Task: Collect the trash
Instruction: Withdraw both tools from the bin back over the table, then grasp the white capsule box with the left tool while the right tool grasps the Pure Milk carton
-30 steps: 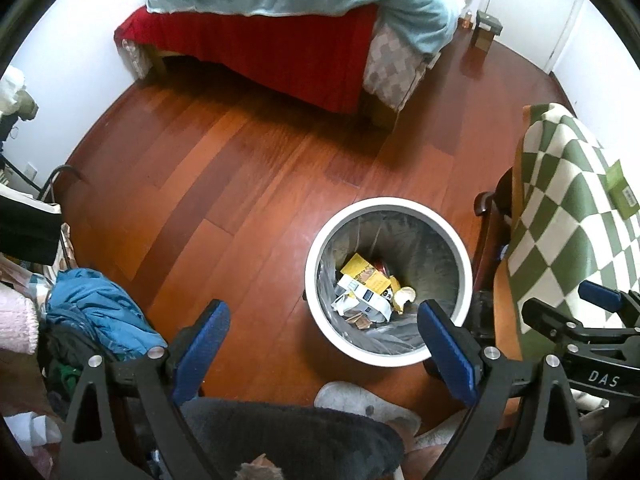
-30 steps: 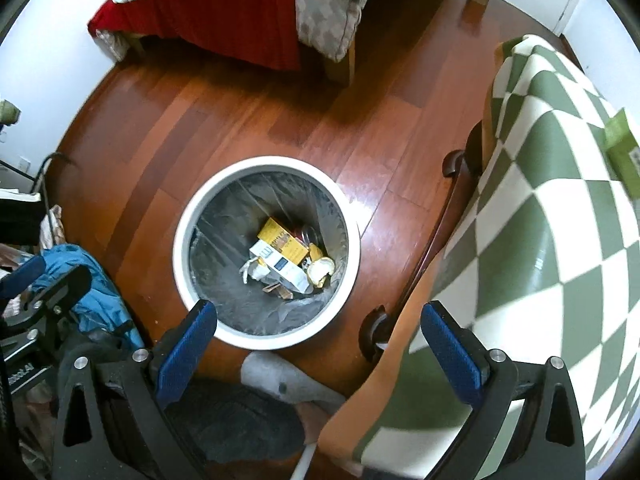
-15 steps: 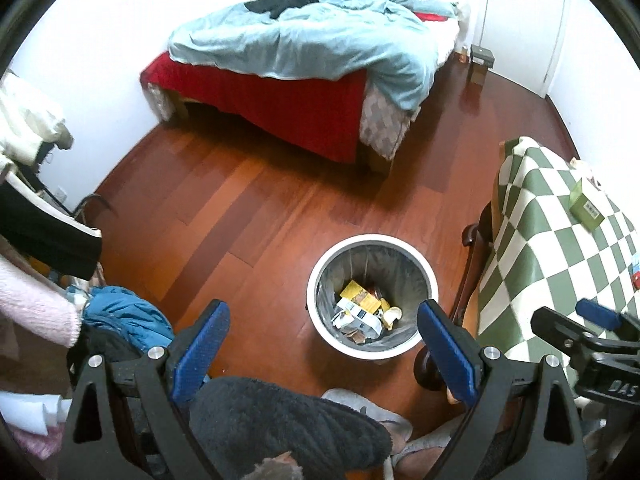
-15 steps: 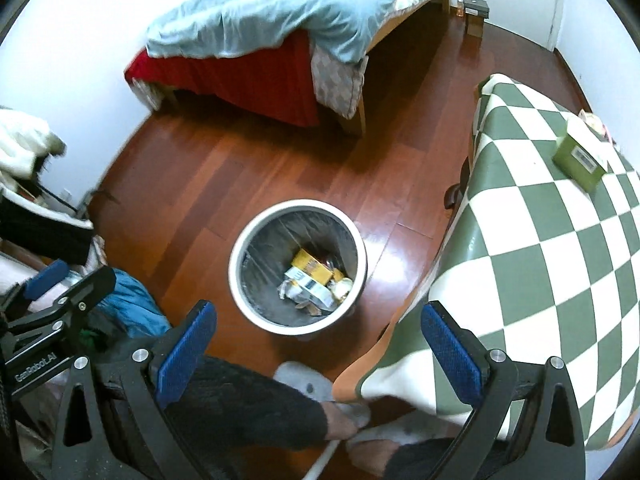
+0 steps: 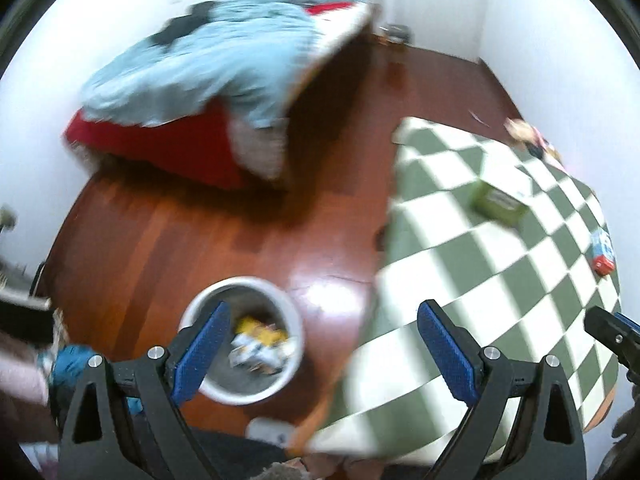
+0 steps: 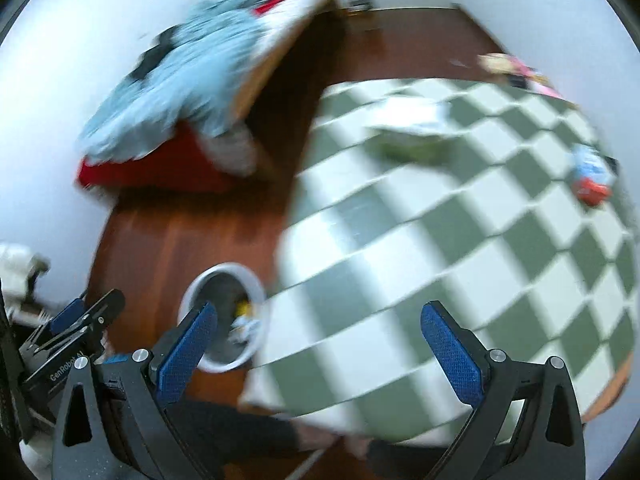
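1. We see heavy motion blur in both views; the checkered cloth (image 6: 460, 240) and bed (image 5: 208, 72) smear.
2. Only the gripper fingers (image 5: 200, 354) stay sharp.
3. Bright, even light; a glare patch shines on the floor (image 5: 332, 292).
4. Fisheye bending and black corners frame both.

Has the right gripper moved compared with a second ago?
Yes. The right gripper has risen and swung right: the trash bin, formerly large between its fingers, now sits small at the left, and the checkered table fills the view.
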### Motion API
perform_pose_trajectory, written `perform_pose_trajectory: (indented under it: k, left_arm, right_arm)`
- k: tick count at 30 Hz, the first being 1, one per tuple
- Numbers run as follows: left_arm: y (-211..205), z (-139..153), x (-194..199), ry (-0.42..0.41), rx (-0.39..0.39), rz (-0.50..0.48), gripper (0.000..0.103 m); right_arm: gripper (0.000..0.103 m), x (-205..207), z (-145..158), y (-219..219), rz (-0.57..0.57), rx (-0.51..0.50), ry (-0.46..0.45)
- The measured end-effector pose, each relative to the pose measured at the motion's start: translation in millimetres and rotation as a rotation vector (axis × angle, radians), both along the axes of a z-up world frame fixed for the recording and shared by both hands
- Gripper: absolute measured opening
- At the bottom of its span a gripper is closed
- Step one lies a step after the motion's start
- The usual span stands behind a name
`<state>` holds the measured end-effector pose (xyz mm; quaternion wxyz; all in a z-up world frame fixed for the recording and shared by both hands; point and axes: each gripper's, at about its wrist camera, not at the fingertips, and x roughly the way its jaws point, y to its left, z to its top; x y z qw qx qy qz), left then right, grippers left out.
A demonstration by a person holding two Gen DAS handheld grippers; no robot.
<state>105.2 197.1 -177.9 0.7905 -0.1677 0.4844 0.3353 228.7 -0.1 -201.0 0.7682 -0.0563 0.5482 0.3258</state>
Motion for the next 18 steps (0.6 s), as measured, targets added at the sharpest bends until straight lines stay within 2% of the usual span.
perform_pose_trajectory:
  k: [6,9,10,14,18]
  left_arm:
    - [-34.3,-13.7,134.0,0.061,-0.011,-0.164,0.096]
    - [-45.3,-23.1,185.0,0.101,-0.009,-0.249,0.096]
    - [-49.7,-29.7,205.7,0.123,-0.007,-0.283,0.099]
    - [-57.7,-48.2,251.7,0.190,0.013,-0.346,0.099]
    - [-57.5,-68.6,279.8,0.258,0.005,-0.383,0.099]
  right_arm:
    - [0.103,128.0,-20.5,-81.9,-0.202,-0.101,0.014]
    - [0.103,188.2,-33.5,-114.8,-0.280,-0.154,0.031]
    - [0.103,205.9,-39.0,-124.6,-0.295,-0.170,0.038]
    - [0.103,275.1,-67.3,-147.8,-0.344,-0.240,0.071]
    - [0.103,319.0,-100.7,-152.0,-0.343,-0.315,0.125]
